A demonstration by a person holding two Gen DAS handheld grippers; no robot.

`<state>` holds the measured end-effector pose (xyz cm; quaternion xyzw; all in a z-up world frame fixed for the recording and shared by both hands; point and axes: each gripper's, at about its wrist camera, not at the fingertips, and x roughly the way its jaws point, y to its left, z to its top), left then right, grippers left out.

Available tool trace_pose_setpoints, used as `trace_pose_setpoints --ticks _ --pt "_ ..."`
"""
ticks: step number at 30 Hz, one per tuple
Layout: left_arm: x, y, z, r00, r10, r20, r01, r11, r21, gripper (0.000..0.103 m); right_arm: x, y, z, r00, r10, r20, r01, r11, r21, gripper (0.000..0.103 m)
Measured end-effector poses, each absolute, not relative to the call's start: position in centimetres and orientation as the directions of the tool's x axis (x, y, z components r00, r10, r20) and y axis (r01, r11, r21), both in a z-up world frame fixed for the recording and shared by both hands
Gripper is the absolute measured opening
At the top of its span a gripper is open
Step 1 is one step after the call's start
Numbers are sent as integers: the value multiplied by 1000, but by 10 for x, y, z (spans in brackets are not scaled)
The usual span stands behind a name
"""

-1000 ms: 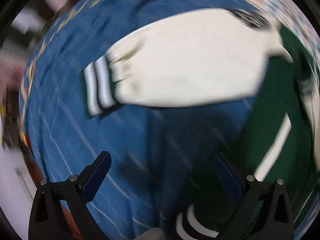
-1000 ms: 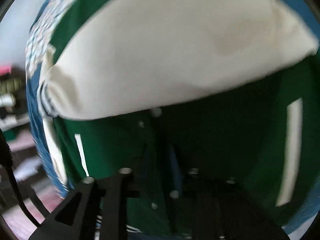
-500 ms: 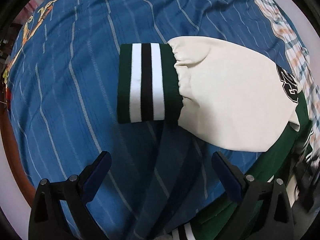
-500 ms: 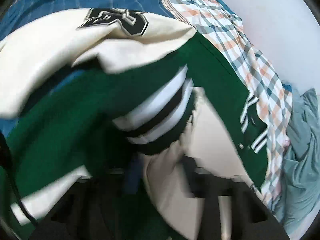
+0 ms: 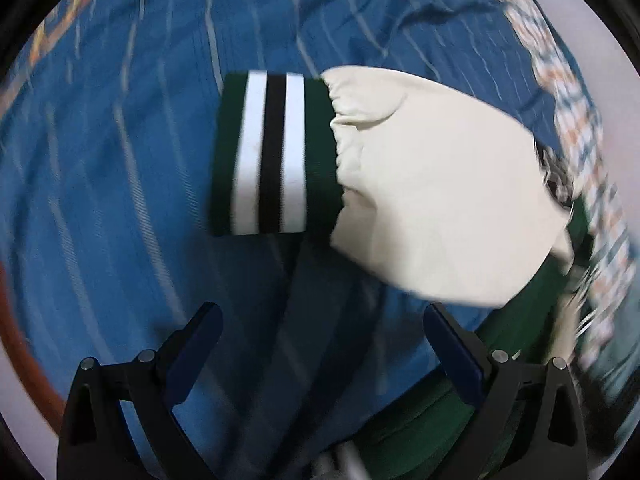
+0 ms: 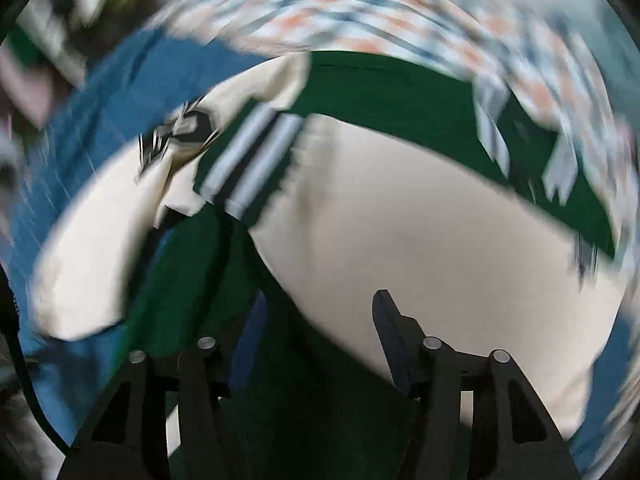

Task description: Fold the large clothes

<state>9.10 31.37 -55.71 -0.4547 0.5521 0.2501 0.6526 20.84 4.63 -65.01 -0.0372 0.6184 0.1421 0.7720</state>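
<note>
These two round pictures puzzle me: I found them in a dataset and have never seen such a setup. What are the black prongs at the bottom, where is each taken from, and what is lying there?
No robot here: a person holds a two-finger gripper in each hand, and a fisheye camera on each looks along its fingers. The black prongs are those fingers.

The left camera shows the left gripper open, holding nothing, above a blue striped bedsheet. A cream sleeve with a green, white and black striped cuff lies on the sheet.

The right camera, blurred, shows the right gripper with its jaws opening and nothing clamped, over the jacket's green body and a second cream sleeve. A checked cloth lies beyond.

It is one jacket being folded.
</note>
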Motion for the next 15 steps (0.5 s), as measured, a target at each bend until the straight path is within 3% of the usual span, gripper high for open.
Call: trace_pose_setpoints --ticks 4,8,9,10,11,12,14,15 --pt "103 329 -583 403 -225 -887 -844 283 -455 102 204 -14 -659 132 215 -968 -57 976 210 64" --pt "125 341 -578 383 -71 -921 -879 278 -387 98 202 -56 -691 94 255 -962 105 959 264 64" --pt "130 351 -571 369 -9 -929 -890 286 -356 80 196 -60 -694 100 262 -960 134 952 273 64" --pt "136 358 -568 353 36 -935 -894 307 -326 45 196 -63 -698 105 259 -960 150 950 273 64" --pt "146 370 -560 335 85 -938 -892 348 -287 28 193 -62 -698 110 255 -961 162 949 270 64" --pt "152 380 -556 341 112 -933 -881 384 -276 18 199 -63 -700 117 256 -960 172 946 273 64" --pt "173 406 -528 357 203 -912 -855 465 -231 15 207 -58 -693 150 250 -957 193 942 276 67" --pt "184 414 -514 372 237 -898 -837 504 -214 15 209 -55 -687 163 245 -956 193 942 275 74"
